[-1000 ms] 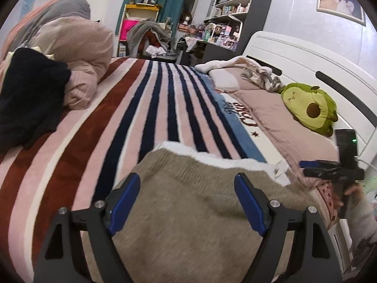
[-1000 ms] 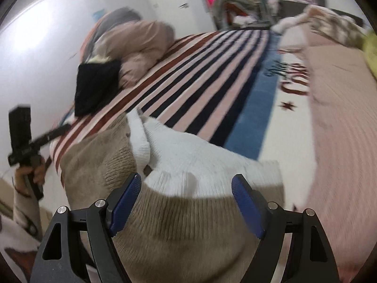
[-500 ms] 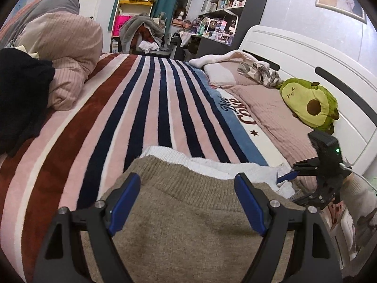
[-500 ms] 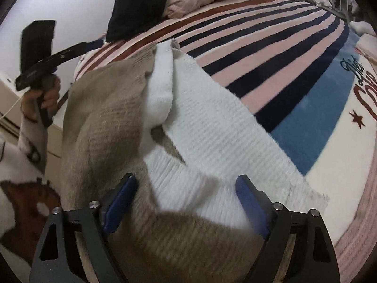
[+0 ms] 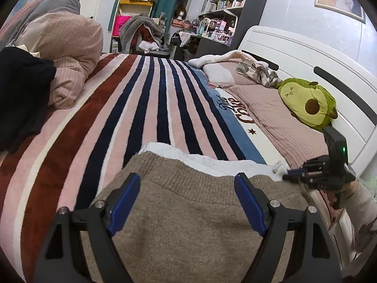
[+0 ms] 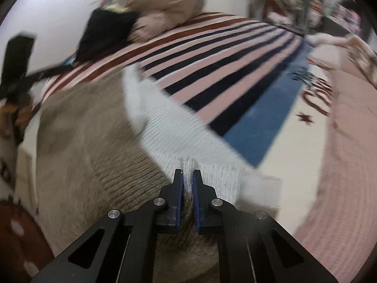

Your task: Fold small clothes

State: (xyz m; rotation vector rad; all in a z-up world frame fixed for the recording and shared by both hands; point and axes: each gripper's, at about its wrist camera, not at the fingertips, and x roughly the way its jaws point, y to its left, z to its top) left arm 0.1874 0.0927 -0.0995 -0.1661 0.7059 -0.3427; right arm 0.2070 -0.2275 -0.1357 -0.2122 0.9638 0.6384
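Note:
A beige and white knit sweater (image 5: pixel 188 212) lies on the striped blanket at the near edge of the bed; it also shows in the right wrist view (image 6: pixel 94 146). My left gripper (image 5: pixel 187 188) is open just above its beige part, holding nothing. My right gripper (image 6: pixel 187 176) is shut on a pinch of the sweater's white ribbed edge (image 6: pixel 212 176) at its right side. In the left wrist view the right gripper (image 5: pixel 315 172) is at the sweater's right end. In the right wrist view the left gripper (image 6: pixel 26 70) is at the far left, blurred.
The striped blanket (image 5: pixel 141 108) covers the bed. A black garment (image 5: pixel 21 89) and pink bedding (image 5: pixel 70 54) lie at the left. An avocado plush (image 5: pixel 308 103) rests against the white headboard (image 5: pixel 306 59). Shelves stand behind.
My right gripper has closed from wide open onto the sweater's white edge. My left gripper stays open and has shifted only slightly over the beige part.

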